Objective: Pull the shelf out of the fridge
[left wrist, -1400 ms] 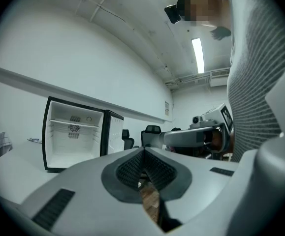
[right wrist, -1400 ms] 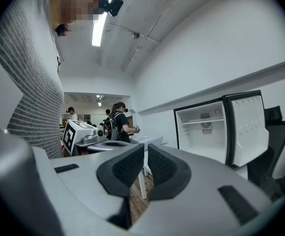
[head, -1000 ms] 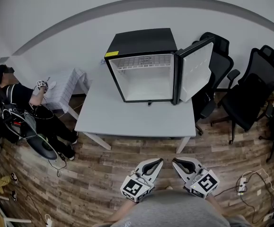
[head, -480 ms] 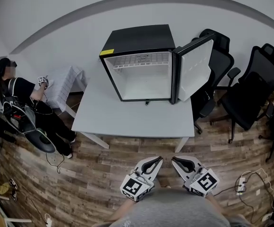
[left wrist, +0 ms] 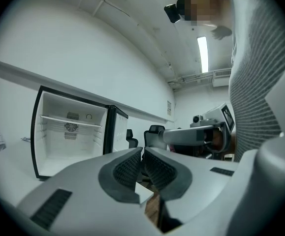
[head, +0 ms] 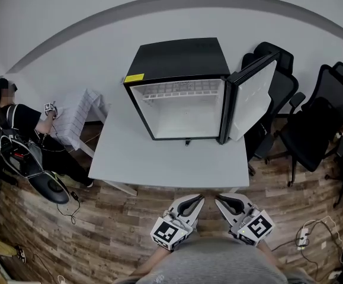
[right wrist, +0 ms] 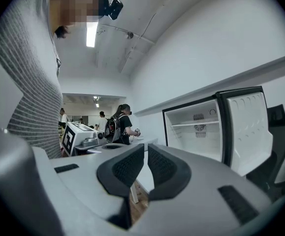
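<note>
The fridge [head: 177, 61] stands open on the table [head: 171, 161], its shelf [head: 180, 89] inside, well apart from the left gripper [head: 196, 200] and the right gripper [head: 221, 201].

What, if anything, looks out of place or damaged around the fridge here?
Nothing stands out. The fridge stands upright on the table with its door swung open, and the shelf sits straight across the upper interior. No spill or damage shows.

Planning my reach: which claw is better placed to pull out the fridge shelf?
Left, by a little. The left claw faces the fridge opening and shelf; the right claw lines up with the open door. Both are shut.
</note>
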Demonstrator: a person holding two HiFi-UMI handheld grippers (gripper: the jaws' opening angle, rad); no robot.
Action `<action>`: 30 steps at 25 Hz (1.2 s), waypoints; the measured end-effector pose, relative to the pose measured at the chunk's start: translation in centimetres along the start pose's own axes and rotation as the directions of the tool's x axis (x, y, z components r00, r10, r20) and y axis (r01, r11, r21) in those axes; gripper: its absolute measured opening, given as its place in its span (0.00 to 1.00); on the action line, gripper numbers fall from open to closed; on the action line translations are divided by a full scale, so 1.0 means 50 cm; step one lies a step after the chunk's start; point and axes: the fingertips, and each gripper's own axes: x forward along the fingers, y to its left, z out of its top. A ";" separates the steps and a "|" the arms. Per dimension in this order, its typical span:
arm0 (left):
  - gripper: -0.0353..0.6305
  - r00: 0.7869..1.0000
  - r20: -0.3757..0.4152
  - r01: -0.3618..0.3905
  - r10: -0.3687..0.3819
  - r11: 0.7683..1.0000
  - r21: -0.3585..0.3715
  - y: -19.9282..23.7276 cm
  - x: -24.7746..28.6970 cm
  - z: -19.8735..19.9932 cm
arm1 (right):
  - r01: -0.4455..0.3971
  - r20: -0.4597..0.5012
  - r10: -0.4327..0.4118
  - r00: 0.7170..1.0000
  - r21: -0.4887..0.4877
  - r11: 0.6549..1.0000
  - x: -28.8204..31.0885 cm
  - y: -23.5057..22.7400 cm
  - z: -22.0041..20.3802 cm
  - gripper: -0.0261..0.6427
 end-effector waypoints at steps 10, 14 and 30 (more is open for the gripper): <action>0.07 1.000 -0.007 0.011 -0.011 1.000 -0.004 0.111 0.024 0.007 | -0.008 -0.016 0.008 1.000 -0.009 1.000 0.106 -0.052 0.011 0.06; 0.07 1.000 0.002 0.031 -0.031 0.999 0.010 0.158 0.034 0.025 | 0.008 -0.013 -0.009 1.000 -0.017 1.000 0.150 -0.073 0.021 0.06; 0.07 0.996 -0.006 0.095 -0.094 0.995 0.038 0.298 0.054 0.037 | 0.094 0.014 -0.094 0.995 -0.003 0.996 0.272 -0.129 0.020 0.06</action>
